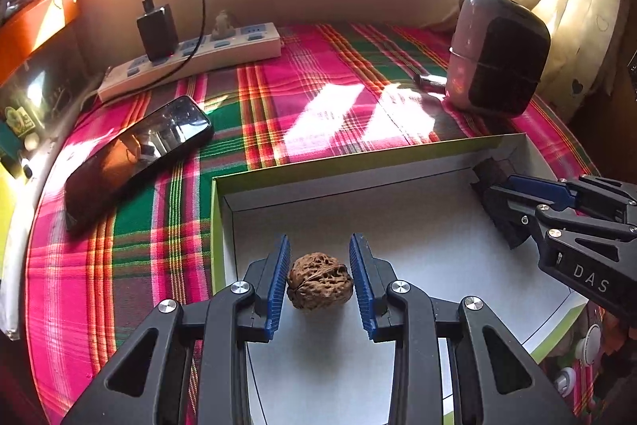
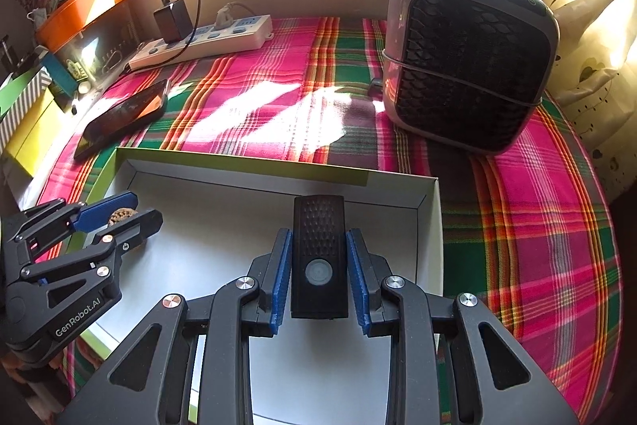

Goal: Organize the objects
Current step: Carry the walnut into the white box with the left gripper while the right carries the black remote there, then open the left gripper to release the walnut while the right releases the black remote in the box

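Observation:
A brown walnut (image 1: 319, 281) lies on the floor of an open white box with a green rim (image 1: 217, 226). My left gripper (image 1: 319, 247) straddles the walnut with its blue pads close to the shell on both sides, contact unclear. It also shows in the right wrist view (image 2: 135, 212), the walnut (image 2: 121, 216) between its fingers. My right gripper (image 2: 318, 239) has its pads against a black rectangular device with a round button (image 2: 318, 253) over the box (image 2: 432, 226). In the left wrist view that gripper (image 1: 497, 194) holds the dark device (image 1: 497, 210) near the box's far right corner.
A plaid cloth (image 2: 537, 206) covers the table. A black phone (image 1: 135, 158) lies left of the box. A white power strip with a black charger (image 1: 191, 58) runs along the back wall. A grey heater (image 2: 469, 58) stands at the back right. Boxes (image 2: 28, 130) line the left.

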Tool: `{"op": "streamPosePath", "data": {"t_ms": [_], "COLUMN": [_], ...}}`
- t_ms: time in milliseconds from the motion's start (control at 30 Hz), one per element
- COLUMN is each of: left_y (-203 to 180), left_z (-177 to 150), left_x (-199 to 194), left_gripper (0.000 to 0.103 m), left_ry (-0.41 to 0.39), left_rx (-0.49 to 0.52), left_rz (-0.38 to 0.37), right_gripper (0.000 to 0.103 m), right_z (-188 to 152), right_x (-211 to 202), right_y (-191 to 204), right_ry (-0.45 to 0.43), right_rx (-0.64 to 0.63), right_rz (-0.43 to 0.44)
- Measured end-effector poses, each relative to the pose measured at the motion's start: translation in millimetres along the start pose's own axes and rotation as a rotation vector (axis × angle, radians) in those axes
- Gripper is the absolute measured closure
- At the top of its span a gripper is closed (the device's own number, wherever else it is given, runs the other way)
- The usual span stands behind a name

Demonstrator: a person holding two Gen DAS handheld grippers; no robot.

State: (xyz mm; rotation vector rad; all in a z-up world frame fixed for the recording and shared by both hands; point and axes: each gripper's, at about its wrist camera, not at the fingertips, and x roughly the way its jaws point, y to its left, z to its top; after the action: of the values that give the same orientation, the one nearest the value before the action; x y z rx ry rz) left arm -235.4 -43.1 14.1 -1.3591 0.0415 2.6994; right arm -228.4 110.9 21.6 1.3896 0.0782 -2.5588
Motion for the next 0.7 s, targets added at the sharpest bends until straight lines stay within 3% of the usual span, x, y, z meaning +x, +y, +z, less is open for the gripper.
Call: {"op": "streamPosePath", "data": {"t_ms": [233,367,700], "left_y": [-0.3,-1.5,7.1], "left_z": [-0.2,-1.0,-6.2], "left_x": [-0.3,-0.8,-22.6], "left_gripper": [0.071,0.07,0.064], "left_ry": [0.003,0.007,-0.038], "left_rx": [0.002,0.002,-0.038], "left_rz": [0.007,0.004,0.005], "right_gripper": [0.074,0.064,0.058], "right_z": [-0.1,-1.9,-7.3], "right_x": [-0.3,-0.5,-24.3], "right_y": [0.6,1.0,4.6], "right_ry": [-0.004,-0.004,-0.058], "right_rx": [0.01,0.014,0.014], "right_rz": [-0.007,-0.006,-0.003]}}
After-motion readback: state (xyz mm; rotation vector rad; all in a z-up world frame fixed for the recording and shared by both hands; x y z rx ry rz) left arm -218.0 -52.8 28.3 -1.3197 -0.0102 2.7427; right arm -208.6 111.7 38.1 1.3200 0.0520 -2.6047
